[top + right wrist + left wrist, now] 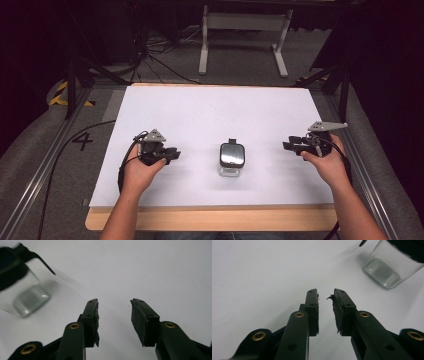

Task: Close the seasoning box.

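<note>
High view: a small clear glass jar (232, 161) with a black lid stands upright on the white table sheet (210, 110), near its front edge. The left gripper (172, 155) lies to the left of the jar, the right gripper (290, 146) to the right of the jar, each well apart from it and pointing inward toward it.

Left gripper view: the two pads stand apart with nothing between them; the jar (387, 270) sits beyond and to one side of the fingertips (312, 302).

Right gripper view: the jaws gape wider, also empty, with the jar (25, 297) off to the side, its black lid clasp blurred.

Neither claw touches the jar, so the step in hand reads as either an approach or a retreat. If a grasp is intended, one gripper would best close squarely on the flat glass walls below the lid, steadying the body, while the other works the lid tab; smooth glass invites slipping, so a centred, level grip seems wise.

A hand-drawn numeral "4" (82, 140) is legible on the grey surface left of the jar, beyond the sheet. No brand or label can be read on the jar.
</note>
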A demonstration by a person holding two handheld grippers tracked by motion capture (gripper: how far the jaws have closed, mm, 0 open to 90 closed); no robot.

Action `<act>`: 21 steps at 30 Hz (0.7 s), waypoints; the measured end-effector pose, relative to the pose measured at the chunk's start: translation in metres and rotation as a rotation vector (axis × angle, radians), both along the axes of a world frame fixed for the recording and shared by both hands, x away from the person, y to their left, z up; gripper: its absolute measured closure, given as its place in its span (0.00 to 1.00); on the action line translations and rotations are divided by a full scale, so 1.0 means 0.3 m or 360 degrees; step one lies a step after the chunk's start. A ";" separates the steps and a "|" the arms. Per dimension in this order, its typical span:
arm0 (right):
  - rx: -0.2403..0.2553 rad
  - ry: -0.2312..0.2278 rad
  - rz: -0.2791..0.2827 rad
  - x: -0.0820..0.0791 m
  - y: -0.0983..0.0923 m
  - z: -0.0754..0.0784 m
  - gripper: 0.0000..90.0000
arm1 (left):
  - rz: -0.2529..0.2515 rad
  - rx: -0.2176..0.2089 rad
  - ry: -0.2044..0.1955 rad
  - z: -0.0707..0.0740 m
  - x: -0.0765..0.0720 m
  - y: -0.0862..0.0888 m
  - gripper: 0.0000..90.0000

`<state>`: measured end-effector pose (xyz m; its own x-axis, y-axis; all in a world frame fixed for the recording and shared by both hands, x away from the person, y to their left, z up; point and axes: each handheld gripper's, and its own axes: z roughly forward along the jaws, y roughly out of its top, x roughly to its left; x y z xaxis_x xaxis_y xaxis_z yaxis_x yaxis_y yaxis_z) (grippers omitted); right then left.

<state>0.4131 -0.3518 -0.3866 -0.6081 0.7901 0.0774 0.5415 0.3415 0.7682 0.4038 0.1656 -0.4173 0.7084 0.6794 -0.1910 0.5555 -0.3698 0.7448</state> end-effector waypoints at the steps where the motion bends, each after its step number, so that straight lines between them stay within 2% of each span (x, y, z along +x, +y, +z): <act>1: -0.0018 0.0002 -0.0017 0.005 -0.009 -0.015 0.63 | 0.0003 0.0000 0.0001 -0.009 0.007 0.014 0.81; 3: -0.0045 0.0016 -0.0041 0.012 -0.024 -0.048 0.63 | 0.0029 -0.0011 0.0024 -0.025 0.015 0.030 0.80; 6: -0.0074 0.0030 -0.0065 0.014 -0.037 -0.080 0.63 | 0.0064 0.0026 0.0023 -0.050 0.027 0.055 0.78; 9: -0.0047 0.0042 -0.0090 0.009 -0.048 -0.105 0.62 | 0.0080 0.0036 0.0033 -0.073 0.036 0.073 0.78; 13: 0.0006 0.0016 -0.0121 0.002 -0.052 -0.126 0.62 | 0.0089 0.0050 0.0053 -0.098 0.043 0.081 0.76; 15: -0.0034 0.0031 -0.0105 0.001 -0.047 -0.135 0.61 | 0.0080 0.0081 0.0038 -0.102 0.043 0.082 0.75; 17: -0.0079 0.0009 -0.0095 -0.004 -0.042 -0.140 0.61 | 0.0068 0.0067 0.0035 -0.102 0.044 0.082 0.74; 21: -0.0067 -0.0002 -0.0088 -0.010 -0.043 -0.151 0.61 | 0.0032 0.0058 0.0028 -0.109 0.045 0.078 0.72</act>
